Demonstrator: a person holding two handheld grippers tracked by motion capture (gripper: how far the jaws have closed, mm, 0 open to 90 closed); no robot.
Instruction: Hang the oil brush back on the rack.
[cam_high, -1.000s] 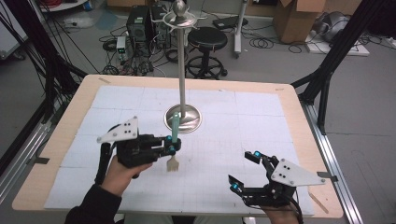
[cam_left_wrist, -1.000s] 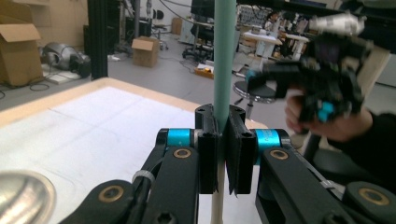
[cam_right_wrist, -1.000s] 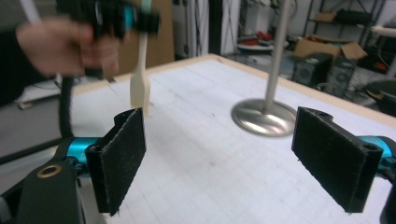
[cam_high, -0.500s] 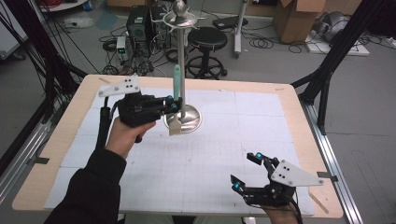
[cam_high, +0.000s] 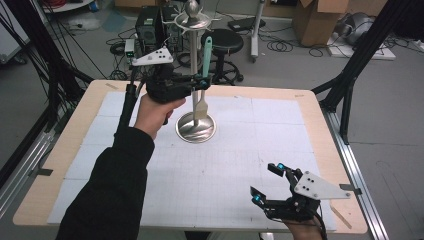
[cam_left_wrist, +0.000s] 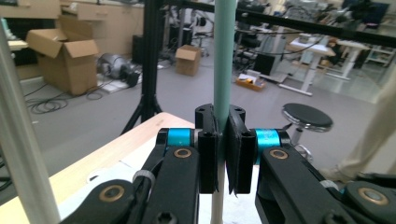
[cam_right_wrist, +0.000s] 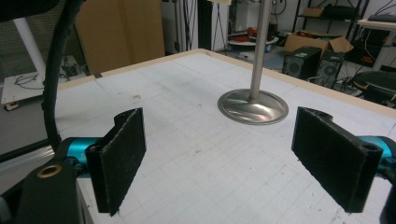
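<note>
A spatula (cam_high: 207, 56) with a teal handle and a pale blade hangs upright in my left gripper (cam_high: 202, 83), which is shut on the handle. It is lifted off the table, just right of the pole of the steel utensil stand (cam_high: 194, 65). The blade hangs above the stand's round base (cam_high: 196, 129). In the left gripper view the pads clamp the teal handle (cam_left_wrist: 224, 56) at the left gripper (cam_left_wrist: 223, 154). My right gripper (cam_high: 271, 186) rests low near the table's front right corner, open and with nothing in it. In its own view the right gripper (cam_right_wrist: 226, 154) faces the stand base (cam_right_wrist: 252, 106).
A white gridded mat (cam_high: 250, 165) covers the wooden table (cam_high: 330, 150). The stand's hooked top (cam_high: 192, 20) rises above the left gripper. Black frame struts (cam_high: 350, 75), a stool (cam_high: 225, 42), cardboard boxes (cam_high: 315, 20) and cables lie on the floor beyond the far edge.
My left hand has risen and moved away from me with the spatula, from low in front of the stand base to high beside the pole. The right gripper has stayed still.
</note>
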